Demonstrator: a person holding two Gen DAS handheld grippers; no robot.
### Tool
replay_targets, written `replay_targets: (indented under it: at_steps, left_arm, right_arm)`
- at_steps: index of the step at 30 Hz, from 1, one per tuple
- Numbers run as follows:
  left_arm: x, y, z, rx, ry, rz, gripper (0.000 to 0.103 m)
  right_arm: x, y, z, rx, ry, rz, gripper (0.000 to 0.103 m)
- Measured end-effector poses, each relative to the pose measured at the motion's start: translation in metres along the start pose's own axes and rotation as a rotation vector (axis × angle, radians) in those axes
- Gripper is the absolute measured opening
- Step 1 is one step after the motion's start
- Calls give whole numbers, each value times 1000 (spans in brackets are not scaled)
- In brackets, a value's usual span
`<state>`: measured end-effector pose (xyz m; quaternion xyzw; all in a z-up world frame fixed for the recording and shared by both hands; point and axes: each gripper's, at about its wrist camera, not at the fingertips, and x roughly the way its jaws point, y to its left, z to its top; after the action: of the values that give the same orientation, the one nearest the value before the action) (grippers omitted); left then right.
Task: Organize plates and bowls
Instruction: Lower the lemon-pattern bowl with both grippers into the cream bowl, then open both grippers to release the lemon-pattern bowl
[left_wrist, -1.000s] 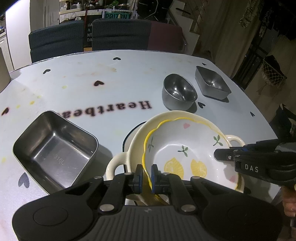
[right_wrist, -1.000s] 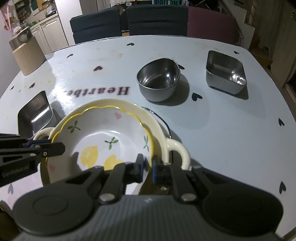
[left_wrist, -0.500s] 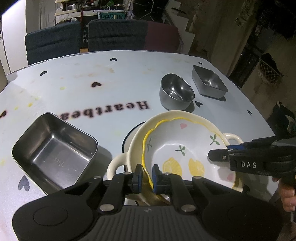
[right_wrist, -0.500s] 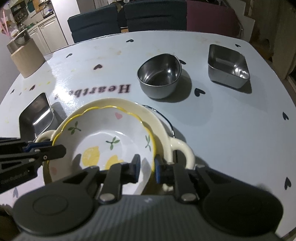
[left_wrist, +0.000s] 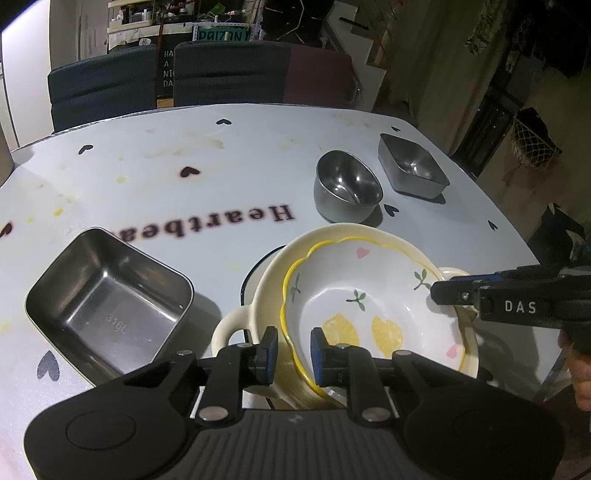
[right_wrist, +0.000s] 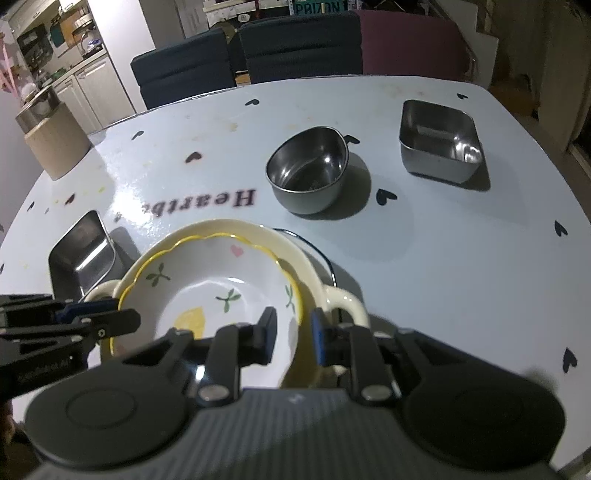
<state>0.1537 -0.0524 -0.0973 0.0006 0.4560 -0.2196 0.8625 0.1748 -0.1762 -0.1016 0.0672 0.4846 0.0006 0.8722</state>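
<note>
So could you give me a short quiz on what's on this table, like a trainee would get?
1. What sits inside the cream two-handled ceramic dish?
A. a white lemon-patterned bowl with a wavy yellow rim
B. a glass cup
C. nothing
2. True or false: the round steel bowl is nested inside the small rectangular steel tray.
3. How many steel containers stand on the pale heart-printed table?

Key
1. A: the lemon-patterned bowl is in it.
2. False: they stand side by side, apart.
3. Three: the bowl, the small tray and a large rectangular steel tray.
</note>
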Motion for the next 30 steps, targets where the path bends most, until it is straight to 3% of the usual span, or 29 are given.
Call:
replay_targets:
  at_steps: [7,9,11,13,14,15,16,18,19,21,23,30]
  left_arm:
    - [-6,0,1,-5,-16,-6,21]
    - [-9,-1,2,3,-23,-8,26]
    - [-15,-2,4,15,-46,-5,40]
    - [-22,-1,7,26,-75,-1,62]
    - [-27,-1,8,32,-94,6,77]
    - [-32,0,11,39,-115,17,84]
    - [-36,2,12,46,-134,29,94]
    - [-46,6,15,64,-175,62,102]
    - [-50,10,18,71,-189,81,103]
    - [-57,19,21,65,-213,110,103]
    - [-63,32,24,40,-233,126,103]
    - [-75,74,37,16,-210,161,103]
  right_arm:
    - [-10,-3,-1,0,-17,-12,28]
    - [-11,-3,-2,0,-16,-14,28]
    - [-14,-4,-3,5,-22,-9,28]
    - [-19,-4,-2,7,-41,-4,34]
    - [-23,-4,-2,6,-57,-6,46]
    - [-26,-3,-2,5,-72,-11,58]
    - [-29,-1,-1,3,-89,-15,62]
    - [-37,4,1,-7,-130,-16,76]
    - [-40,7,2,-12,-151,-13,78]
    - [-45,14,4,-17,-190,-13,95]
    - [-47,21,7,-17,-207,-6,103]
    - [-40,45,21,55,-229,116,103]
